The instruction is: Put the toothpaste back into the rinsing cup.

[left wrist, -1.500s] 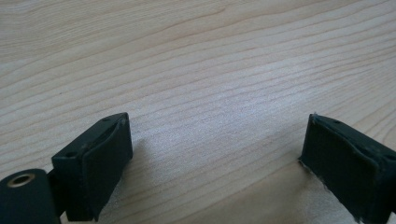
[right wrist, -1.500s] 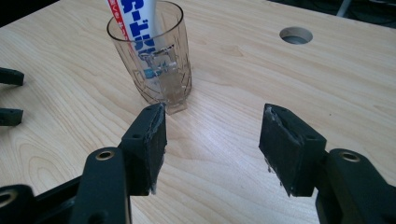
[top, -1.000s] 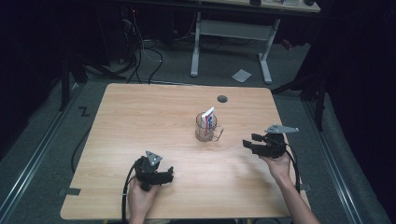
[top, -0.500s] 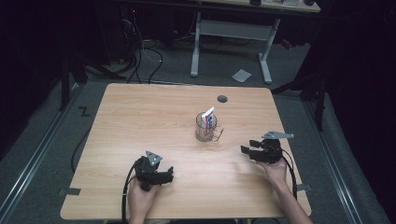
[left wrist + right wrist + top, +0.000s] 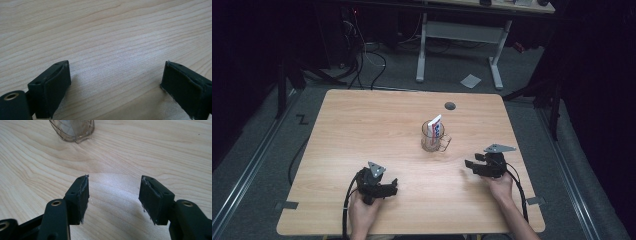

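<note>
While empty-jawed, right hand-held gripper (image 5: 471, 166) sits near glass mug (image 5: 432, 137).

Two black handheld grippers, bare forearms

Each gripper (image 5: 388, 186) (image 5: 470, 165) was matte black with blocky jaws, small screw holes and brass-ringed pivots; a grey three-cornered plate topped each, and a black cable trailed back along each unsleeved forearm.

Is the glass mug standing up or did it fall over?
Standing up. The glass mug sits upright on the table, with a tube poking out its top.
</note>
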The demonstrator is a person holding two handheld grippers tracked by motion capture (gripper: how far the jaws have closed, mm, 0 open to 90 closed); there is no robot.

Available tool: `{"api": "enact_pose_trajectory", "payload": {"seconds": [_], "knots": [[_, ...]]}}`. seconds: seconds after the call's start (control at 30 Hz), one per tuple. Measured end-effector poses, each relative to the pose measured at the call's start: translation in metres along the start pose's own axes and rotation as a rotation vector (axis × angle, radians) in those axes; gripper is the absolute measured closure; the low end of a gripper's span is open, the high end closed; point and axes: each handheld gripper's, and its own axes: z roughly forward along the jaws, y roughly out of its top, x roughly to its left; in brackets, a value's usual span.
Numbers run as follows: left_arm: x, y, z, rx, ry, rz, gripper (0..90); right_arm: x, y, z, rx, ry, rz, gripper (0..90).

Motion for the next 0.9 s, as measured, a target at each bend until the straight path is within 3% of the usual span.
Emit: {"api": "enact_pose_trajectory", "payload": {"seconds": [0.6,0.73,0.9], "knots": [[0.000,0.000,0.000,0.001,0.000,0.000,8.9,0.008,-0.008,0.012,0.016,-0.073,-0.049,41.1],[0.000,0.000,0.000,0.000,0.000,0.000,8.9,0.012,-0.008,0.013,0.028,-0.096,-0.088,39.4],[0.000,0.000,0.000,0.000,0.000,0.000,8.9,0.011,-0.008,0.013,0.029,-0.102,-0.081,36.9]]}}
